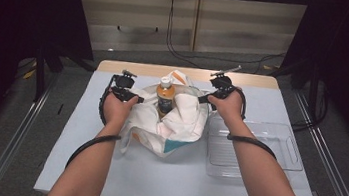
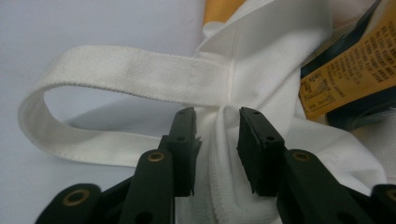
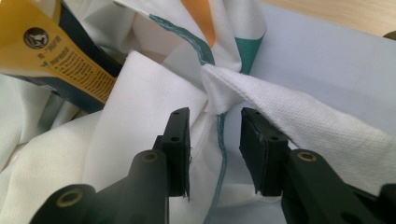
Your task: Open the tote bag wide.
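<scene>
A white cloth bag (image 1: 182, 124) with orange and teal patches lies crumpled mid-table. A bottle (image 1: 165, 96) with an orange label and white cap stands upright inside it. My left gripper (image 1: 135, 96) is at the bag's left rim. In the left gripper view it (image 2: 217, 114) is open, with a fold of the rim between its jaws where the looped handle (image 2: 116, 77) joins; the bottle label (image 2: 355, 70) is at the right. My right gripper (image 1: 204, 99) is at the bag's right rim. It (image 3: 215, 114) is open astride the teal-stitched seam, below the other handle (image 3: 317, 121), with the bottle label (image 3: 60, 60) at the upper left.
A clear plastic tray (image 1: 256, 156) sits on the table's right side, just under my right forearm. The pale table cover (image 1: 177, 184) is bare in front of the bag. Black curtains and stands flank the table; cables run on the floor behind.
</scene>
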